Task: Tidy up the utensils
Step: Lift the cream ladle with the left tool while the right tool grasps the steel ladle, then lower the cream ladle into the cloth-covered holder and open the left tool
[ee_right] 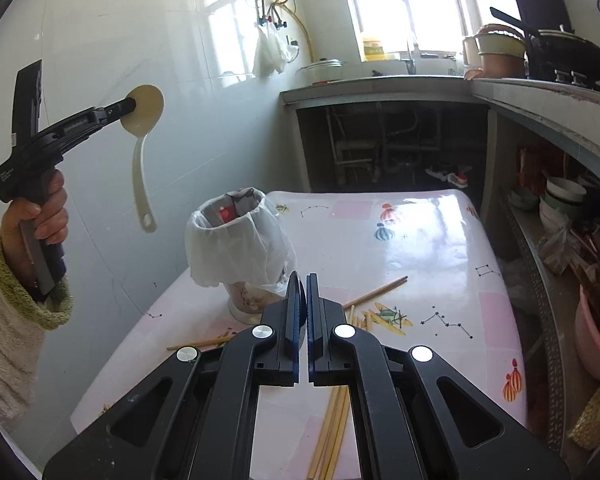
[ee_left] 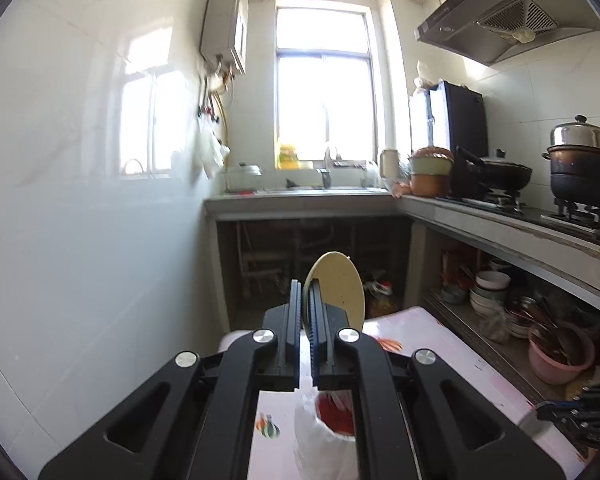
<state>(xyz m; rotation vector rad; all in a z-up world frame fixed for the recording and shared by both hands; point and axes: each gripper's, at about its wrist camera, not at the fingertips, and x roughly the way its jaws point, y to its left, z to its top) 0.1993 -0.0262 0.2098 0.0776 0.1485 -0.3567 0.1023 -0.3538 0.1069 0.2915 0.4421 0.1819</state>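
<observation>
A cream ladle (ee_left: 340,284) stands between the pads of my left gripper (ee_left: 306,284), which is shut on the rim of its bowl. In the right wrist view the left gripper (ee_right: 130,106) is raised at the upper left. The ladle (ee_right: 144,112) hangs from it against the white wall, handle down. My right gripper (ee_right: 302,278) is shut above the table, and nothing shows between its fingers. Several wooden chopsticks (ee_right: 376,292) lie loose on the pink table (ee_right: 420,240) under and beside it. A cup lined with a white plastic bag (ee_right: 236,240) stands at the table's left.
A white tiled wall runs close on the left. Under the counter (ee_right: 540,100) on the right, a shelf holds bowls (ee_right: 560,196) and a pink basin (ee_right: 596,340) of utensils. The stove carries a wok (ee_left: 496,172) and a steamer pot (ee_left: 582,164); the sink counter is at the back.
</observation>
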